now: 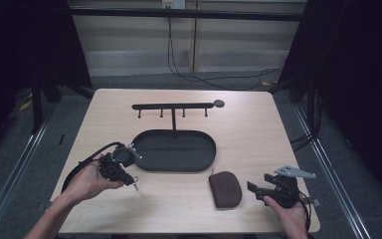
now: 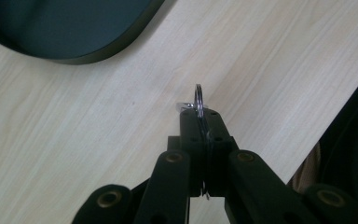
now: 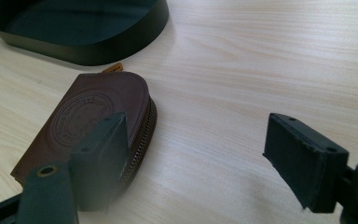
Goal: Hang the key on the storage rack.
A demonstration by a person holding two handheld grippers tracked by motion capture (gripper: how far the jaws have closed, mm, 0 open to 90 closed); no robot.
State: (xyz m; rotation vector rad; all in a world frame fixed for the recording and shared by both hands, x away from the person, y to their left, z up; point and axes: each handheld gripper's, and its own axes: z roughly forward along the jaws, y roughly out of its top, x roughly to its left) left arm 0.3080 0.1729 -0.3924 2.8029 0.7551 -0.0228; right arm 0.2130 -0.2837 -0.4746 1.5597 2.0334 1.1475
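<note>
The pouch (image 3: 91, 119) is dark brown with a round embossed stamp and a dark zipper edge. The tray (image 1: 179, 150) and hook rack (image 1: 173, 106) are black. The table (image 1: 248, 144) is pale wood-grain. The key ring (image 2: 199, 99) is silver.

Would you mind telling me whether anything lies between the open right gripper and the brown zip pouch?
Nothing visible does. The right gripper sits just right of the brown zip pouch, with bare table between them.

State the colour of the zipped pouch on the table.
Brown, with an embossed round emblem on the pouch; the right gripper view shows it best.
</note>
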